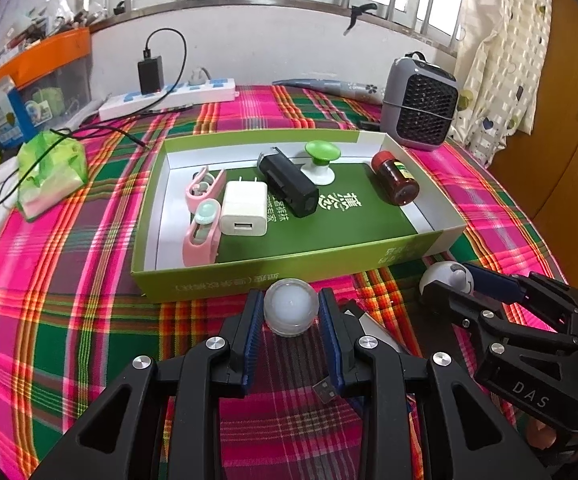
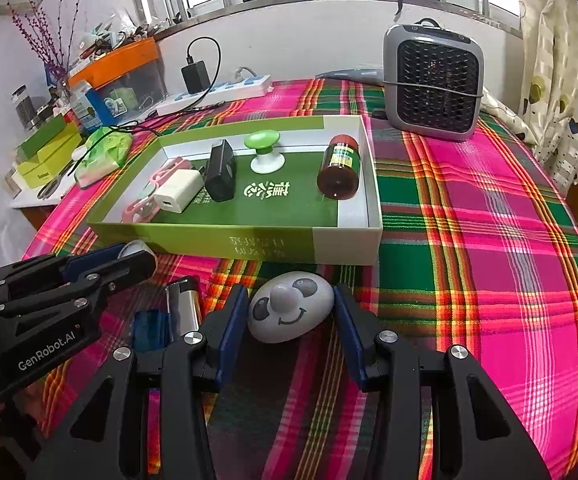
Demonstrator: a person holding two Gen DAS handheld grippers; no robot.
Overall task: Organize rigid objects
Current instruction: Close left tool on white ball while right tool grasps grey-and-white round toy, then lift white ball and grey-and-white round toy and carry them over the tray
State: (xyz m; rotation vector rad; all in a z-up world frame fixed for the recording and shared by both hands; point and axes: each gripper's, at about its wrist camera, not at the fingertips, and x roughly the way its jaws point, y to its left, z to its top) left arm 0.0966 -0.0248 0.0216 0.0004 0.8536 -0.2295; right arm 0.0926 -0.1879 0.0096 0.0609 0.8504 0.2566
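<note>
Left gripper (image 1: 291, 312) spread around translucent white dome (image 1: 289, 306), blue pads flanking it, contact not discernible; dome on plaid cloth (image 1: 89, 320) just before green box (image 1: 249, 276) front wall. Right gripper (image 2: 291, 312) parted around white smiley-face egg (image 2: 289, 306) at box's 6 o'clock. Inside box: red jar (image 2: 339, 170) at 3 o'clock, white charger (image 1: 245, 208) at 9 o'clock.
</note>
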